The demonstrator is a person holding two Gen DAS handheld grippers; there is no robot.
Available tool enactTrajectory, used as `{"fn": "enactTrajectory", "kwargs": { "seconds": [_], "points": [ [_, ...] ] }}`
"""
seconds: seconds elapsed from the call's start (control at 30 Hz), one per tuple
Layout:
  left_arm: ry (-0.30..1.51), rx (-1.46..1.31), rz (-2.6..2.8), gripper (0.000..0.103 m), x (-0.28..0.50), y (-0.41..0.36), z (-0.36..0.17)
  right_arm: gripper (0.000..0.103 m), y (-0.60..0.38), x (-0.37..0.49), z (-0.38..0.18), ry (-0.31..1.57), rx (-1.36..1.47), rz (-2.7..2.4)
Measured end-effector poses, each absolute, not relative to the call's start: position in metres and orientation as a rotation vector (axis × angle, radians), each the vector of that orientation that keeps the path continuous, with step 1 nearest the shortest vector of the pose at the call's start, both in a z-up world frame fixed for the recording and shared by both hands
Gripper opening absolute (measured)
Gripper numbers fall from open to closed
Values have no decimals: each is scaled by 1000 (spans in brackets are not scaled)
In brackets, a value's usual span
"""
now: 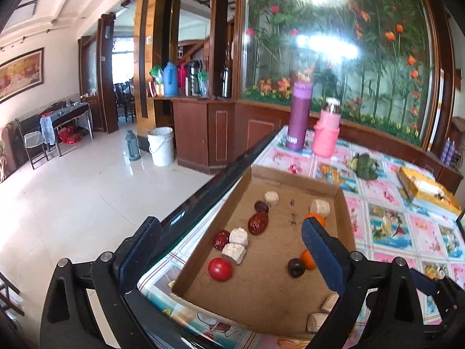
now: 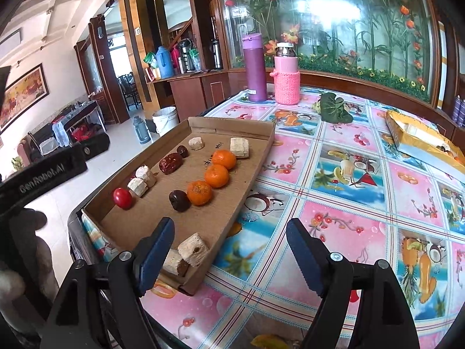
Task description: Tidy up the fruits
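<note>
Fruits lie in our shallow brown cardboard tray on the floral tablecloth: three orange tangerines in a row. We hold our left gripper and right gripper released, empty.

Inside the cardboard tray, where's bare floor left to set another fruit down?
In the cardboard tray, bare floor lies between the red tomato and the pale blocks at the near corner, and along the strip between the date row and the oranges. The left wall side and the orange line are crowded.
</note>
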State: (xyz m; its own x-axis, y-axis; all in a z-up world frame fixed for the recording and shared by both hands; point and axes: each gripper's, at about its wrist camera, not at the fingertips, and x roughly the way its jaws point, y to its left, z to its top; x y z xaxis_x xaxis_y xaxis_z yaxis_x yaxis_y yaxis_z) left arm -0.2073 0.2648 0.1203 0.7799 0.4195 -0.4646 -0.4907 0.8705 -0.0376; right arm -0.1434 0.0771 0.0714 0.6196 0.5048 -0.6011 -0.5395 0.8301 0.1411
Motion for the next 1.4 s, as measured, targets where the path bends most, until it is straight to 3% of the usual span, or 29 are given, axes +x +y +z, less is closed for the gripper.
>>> {"fn": "enactTrajectory", "kwargs": {
  "seconds": [0.27, 0.83, 1.4],
  "points": [
    [366, -80, 505, 103, -230, 242, 134, 85, 73, -159, 78, 641, -57, 605],
    [439, -137, 462, 103, -228, 247, 125, 89, 79, -180, 84, 582, -118, 599],
    [443, 60, 407, 103, -186, 228, 143, 92, 77, -163, 93, 583, -109, 589]
  ]
}}
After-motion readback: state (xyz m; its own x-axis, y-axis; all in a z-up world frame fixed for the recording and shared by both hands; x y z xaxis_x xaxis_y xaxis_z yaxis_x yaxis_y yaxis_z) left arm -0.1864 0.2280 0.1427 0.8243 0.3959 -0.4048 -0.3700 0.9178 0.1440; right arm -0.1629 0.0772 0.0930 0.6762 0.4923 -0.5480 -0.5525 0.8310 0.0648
